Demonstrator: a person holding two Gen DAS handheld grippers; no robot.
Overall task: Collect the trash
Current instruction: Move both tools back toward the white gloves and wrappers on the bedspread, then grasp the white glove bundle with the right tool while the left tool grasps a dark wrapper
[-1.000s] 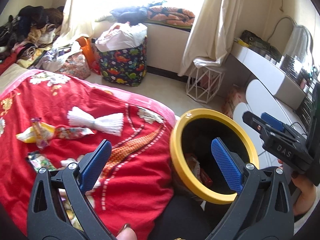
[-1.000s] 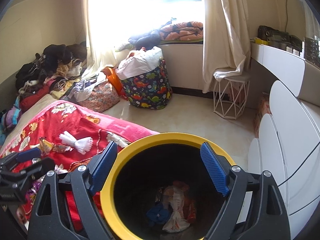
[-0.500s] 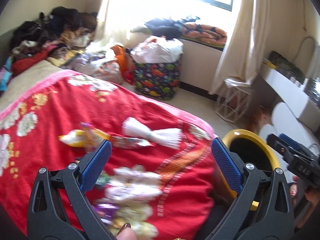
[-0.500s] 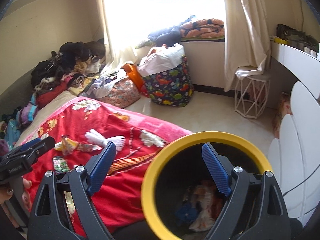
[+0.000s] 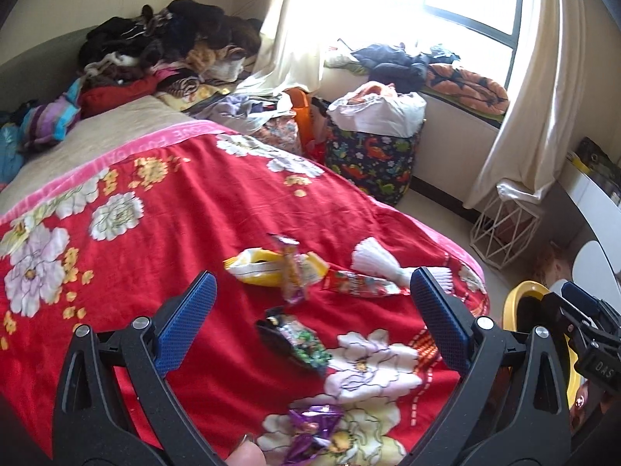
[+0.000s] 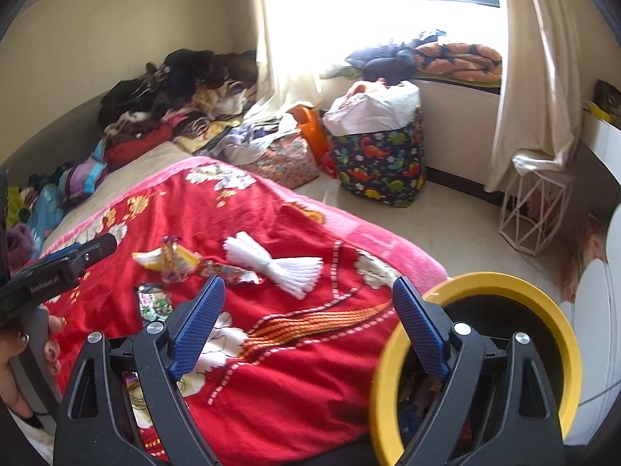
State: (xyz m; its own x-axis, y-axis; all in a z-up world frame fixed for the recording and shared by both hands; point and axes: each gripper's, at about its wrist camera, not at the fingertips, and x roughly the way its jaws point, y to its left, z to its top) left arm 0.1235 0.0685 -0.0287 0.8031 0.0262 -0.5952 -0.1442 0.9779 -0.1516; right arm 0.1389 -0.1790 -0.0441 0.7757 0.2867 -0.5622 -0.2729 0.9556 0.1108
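Note:
Snack wrappers lie on the red flowered blanket [image 5: 186, 209]: a yellow packet [image 5: 268, 266], a red wrapper [image 5: 361, 283], a dark green packet [image 5: 299, 339] and a purple wrapper [image 5: 310, 427]. A white bundle of straws [image 5: 382, 262] lies beside them. My left gripper [image 5: 310, 322] hangs open above the dark green packet, holding nothing. My right gripper [image 6: 310, 322] is open and empty over the blanket's edge, just left of the yellow-rimmed bin [image 6: 543, 310], which has trash inside. The yellow packet [image 6: 163, 260], the straws [image 6: 275, 264] and the dark green packet [image 6: 155, 301] lie ahead of it.
A dinosaur-print hamper [image 6: 380, 163] and a white wire stool [image 6: 531, 213] stand on the floor by the window. Clothes [image 5: 163, 46] are piled at the bed's far end. White furniture [image 6: 597, 334] stands right of the bin. A hand [image 6: 23, 353] holds the left gripper.
Both grippers swung left, away from the bin and over the blanket. The wrappers now lie between the left gripper's fingers in view; the bin slid to the right edge.

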